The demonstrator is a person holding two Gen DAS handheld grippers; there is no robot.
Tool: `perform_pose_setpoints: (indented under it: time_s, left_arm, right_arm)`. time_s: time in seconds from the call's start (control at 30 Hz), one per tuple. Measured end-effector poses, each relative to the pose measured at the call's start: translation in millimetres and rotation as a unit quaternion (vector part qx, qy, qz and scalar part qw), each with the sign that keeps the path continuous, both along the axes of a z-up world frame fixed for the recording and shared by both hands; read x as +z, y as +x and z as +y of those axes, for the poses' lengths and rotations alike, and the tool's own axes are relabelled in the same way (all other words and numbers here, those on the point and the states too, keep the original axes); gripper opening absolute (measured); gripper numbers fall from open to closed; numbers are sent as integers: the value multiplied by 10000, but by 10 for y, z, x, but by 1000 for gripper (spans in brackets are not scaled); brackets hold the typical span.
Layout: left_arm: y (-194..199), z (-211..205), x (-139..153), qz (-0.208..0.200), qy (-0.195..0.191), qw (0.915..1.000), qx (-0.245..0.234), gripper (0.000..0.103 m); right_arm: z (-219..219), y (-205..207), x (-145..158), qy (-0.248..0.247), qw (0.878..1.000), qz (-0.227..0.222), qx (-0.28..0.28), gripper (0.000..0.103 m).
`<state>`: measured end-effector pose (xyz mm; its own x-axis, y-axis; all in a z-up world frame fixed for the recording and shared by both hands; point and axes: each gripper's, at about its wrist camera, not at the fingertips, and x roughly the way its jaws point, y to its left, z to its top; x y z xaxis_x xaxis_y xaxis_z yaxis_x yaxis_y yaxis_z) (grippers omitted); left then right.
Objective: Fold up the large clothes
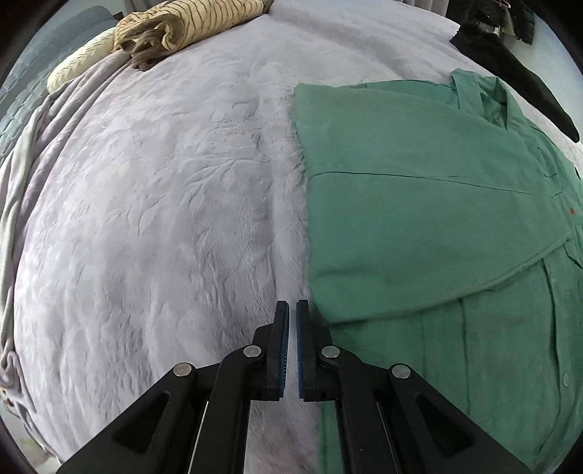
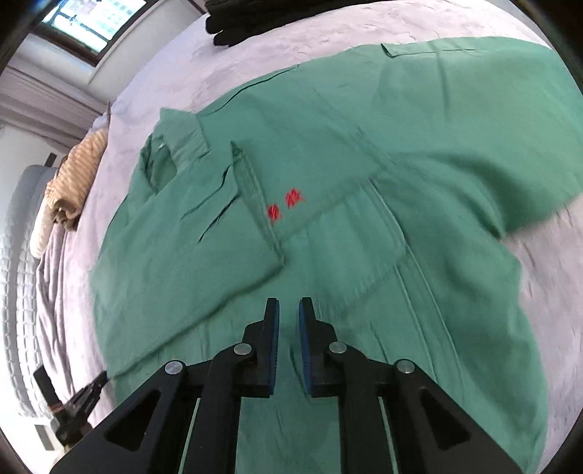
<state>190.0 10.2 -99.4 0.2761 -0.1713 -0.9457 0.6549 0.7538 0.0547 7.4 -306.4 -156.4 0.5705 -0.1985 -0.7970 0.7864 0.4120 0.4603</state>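
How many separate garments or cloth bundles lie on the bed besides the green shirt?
2: a rolled tan striped cloth at the bed's far end by the pillow, and a black garment near the green shirt's collar. Others may be hidden.

A home bedroom. A bed spread with a pale grey plush blanket (image 1: 164,218) fills the view, a cream pillow (image 1: 78,60) and a rolled striped cloth (image 1: 189,25) at its head. A window (image 2: 91,22) sits in the wall beyond.

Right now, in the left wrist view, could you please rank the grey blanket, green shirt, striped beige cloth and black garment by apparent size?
1. Grey blanket
2. Green shirt
3. Striped beige cloth and black garment: they look alike; both are far off and cropped, so I won't rank them.
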Motion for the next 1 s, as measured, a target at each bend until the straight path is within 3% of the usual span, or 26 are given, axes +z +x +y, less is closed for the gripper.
perform_pose_setpoints:
  time_s: [0.03,0.1,0.13,0.33,0.67,0.83,0.87,0.9,0.93,1.0]
  left_arm:
    - [-38,-11,15,1,19,10000,8,5]
    - [-81,-37,30,9,61,10000,-6,5]
    - [-121,-58,35,1,91,10000,-13,5]
    - [-403,-126,34,128,72,9999,-50,5]
    - [-796,-354,-4,228,188,9995,-137,5]
    - [-845,-380,-5,197,245,9995,23,5]
    - [-874,-397,-1,284,156,9995,11,27]
    - [-894,-416,3,391,87,9992,12,103]
    - [-932,-436,1,444,-60,9990,45,97]
    - [-946,-499,-85,637,-291,9975,47,103]
  right_arm:
    - [44,-26,-4,37,10000,17,57,20]
    - [152,-80,-24,111,9999,81,101,45]
    - [187,-110,-37,130,9998,91,108,50]
    - [365,-292,-93,330,9992,45,204,55]
    - [468,-518,-84,355,9987,-214,284,77]
    - [473,-632,-94,398,9982,-356,277,78]
    - [471,-643,-96,406,9981,-375,286,79]
    - [468,-654,-97,414,9979,-392,299,79]
    - [462,-667,-98,427,9977,-421,319,79]
    - [454,-682,-93,440,9972,-481,370,80]
